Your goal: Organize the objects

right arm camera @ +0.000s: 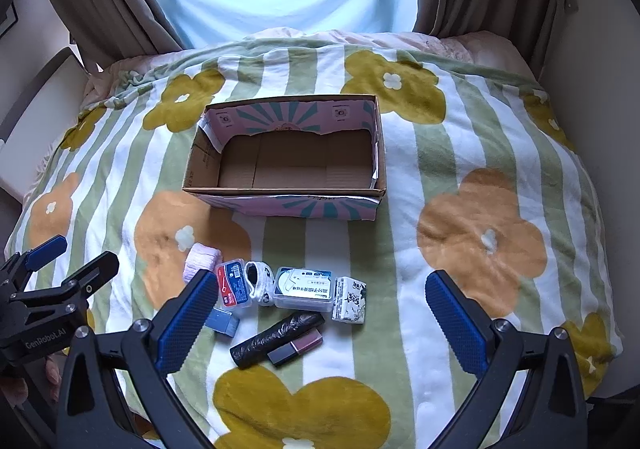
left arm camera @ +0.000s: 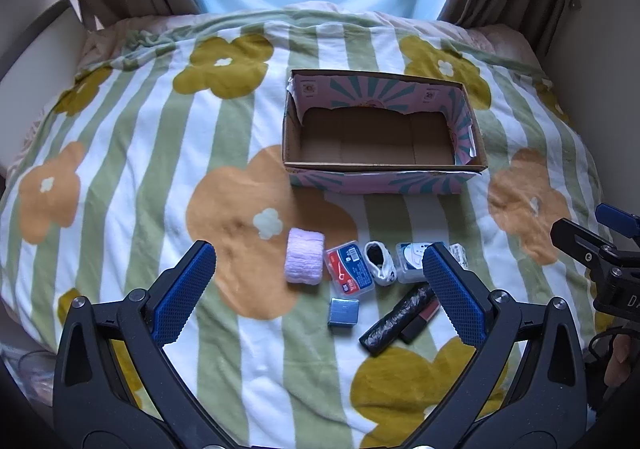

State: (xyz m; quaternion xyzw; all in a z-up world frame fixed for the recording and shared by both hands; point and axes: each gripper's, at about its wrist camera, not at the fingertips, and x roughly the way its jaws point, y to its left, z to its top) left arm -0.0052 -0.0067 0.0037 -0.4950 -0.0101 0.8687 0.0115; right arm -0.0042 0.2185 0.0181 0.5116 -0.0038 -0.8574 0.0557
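Both tools hang spread wide and empty above the near side of a bed: the left tool frames the cluster of small things between its blue pads, and the right tool does the same from its own view, gripping nothing. Each tool shows at the edge of the other's view.

A flowered, striped blanket covers the bed. On it sits an open cardboard box with a pink and teal printed outside, its inside bare.

All the small things lie on the blanket on the near side of the box, apart from it. In a row nearest the box, from left to right, are a pale pink rolled cloth, a clear plastic case with a red and blue label, a white and black rolled sock, a clear plastic case holding a white disc, and a white tissue pack with black print; these sit touching or just beside one another. Farther from the box than that row lie a small blue-grey square box, a black roll of plastic bags, and a lipstick lying against the roll.

A hand shows under the left tool's handle.
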